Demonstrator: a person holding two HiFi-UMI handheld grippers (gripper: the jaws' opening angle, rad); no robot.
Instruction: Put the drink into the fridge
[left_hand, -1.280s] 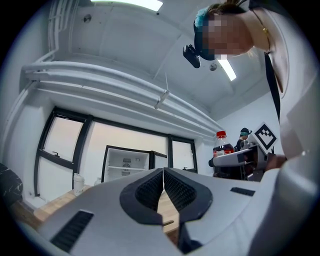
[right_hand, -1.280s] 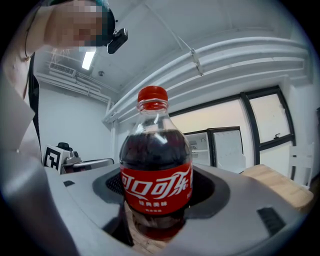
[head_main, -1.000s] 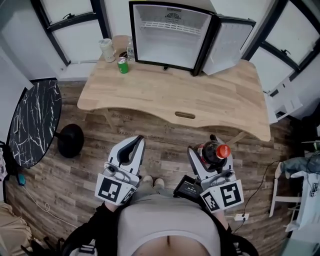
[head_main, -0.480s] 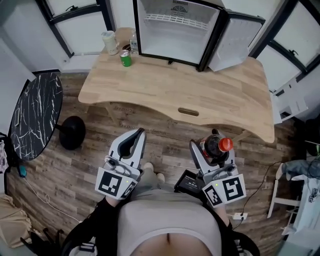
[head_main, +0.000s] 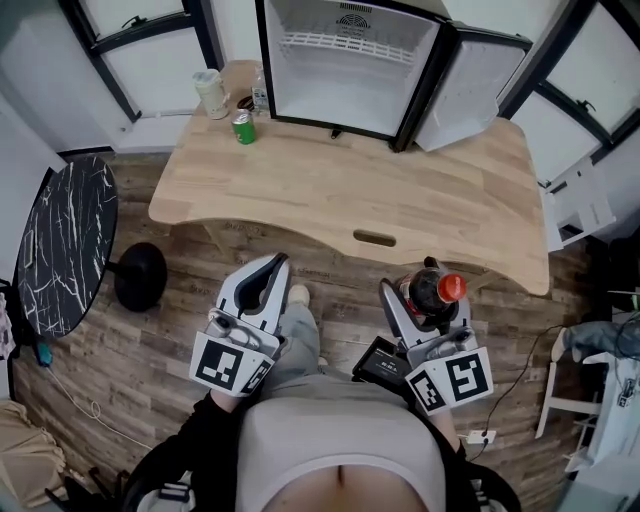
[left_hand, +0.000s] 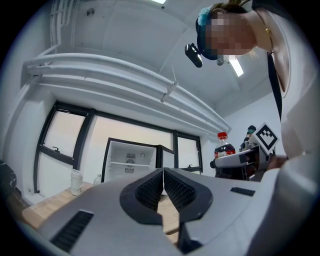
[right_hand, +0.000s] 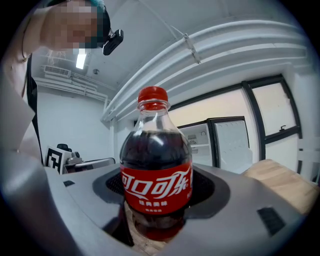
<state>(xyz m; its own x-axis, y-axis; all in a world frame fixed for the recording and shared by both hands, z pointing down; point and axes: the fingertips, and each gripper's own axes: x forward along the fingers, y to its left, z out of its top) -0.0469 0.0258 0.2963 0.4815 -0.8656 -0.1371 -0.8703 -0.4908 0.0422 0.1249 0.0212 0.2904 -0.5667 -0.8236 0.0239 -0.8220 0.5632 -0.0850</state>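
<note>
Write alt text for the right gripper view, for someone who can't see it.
A cola bottle with a red cap and red label stands upright, clamped between the jaws of the right gripper. Behind it, an open white mini fridge sits on a wooden table in front of dark-framed windows.

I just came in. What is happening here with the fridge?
A person stands before a wooden table, holding a gripper in each hand. The right gripper is shut on a cola bottle, held upright. The left gripper is shut with nothing between its fingers. The small fridge on the table has its door open, and the bottle is not yet inside.
</note>
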